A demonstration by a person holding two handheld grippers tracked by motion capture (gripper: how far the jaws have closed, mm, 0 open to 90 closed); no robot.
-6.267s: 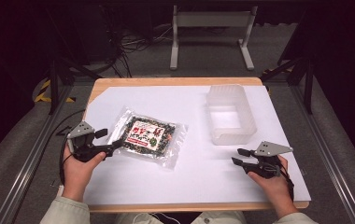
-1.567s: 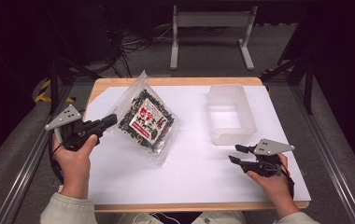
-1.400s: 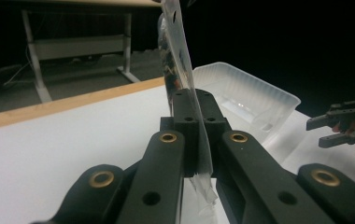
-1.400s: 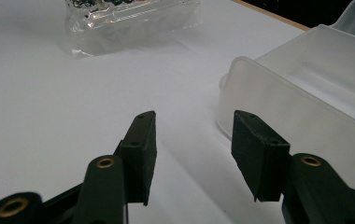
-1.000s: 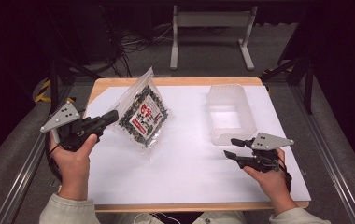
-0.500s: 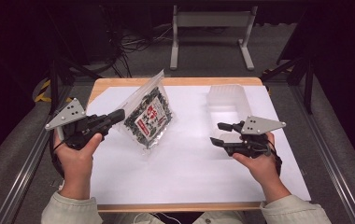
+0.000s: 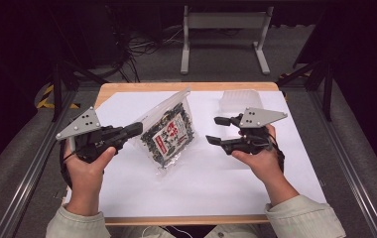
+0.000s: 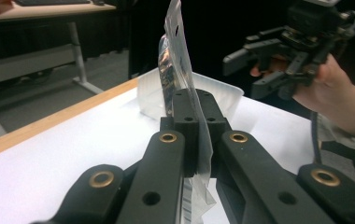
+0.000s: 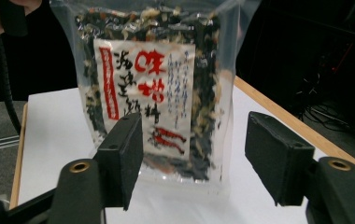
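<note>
Clear plastic bag (image 7: 169, 134) of dark dried flakes with a red-and-white label, held up off the white table sheet (image 7: 201, 183) on edge, its side seam clamped tight between the closed jaws of the left gripper (image 7: 132, 131). Facing it from the other side, right gripper (image 7: 219, 130) raised above the sheet with jaws parted and just now opening wider, nothing between the pads, the bag near but untouched in the gap ahead. Behind, near the far edge, translucent plastic tub (image 7: 241, 100), partly hidden by the right gripper's grey plate; beyond the table, a metal stand (image 7: 223, 34) and loose cables (image 7: 147, 44) on the floor.
</note>
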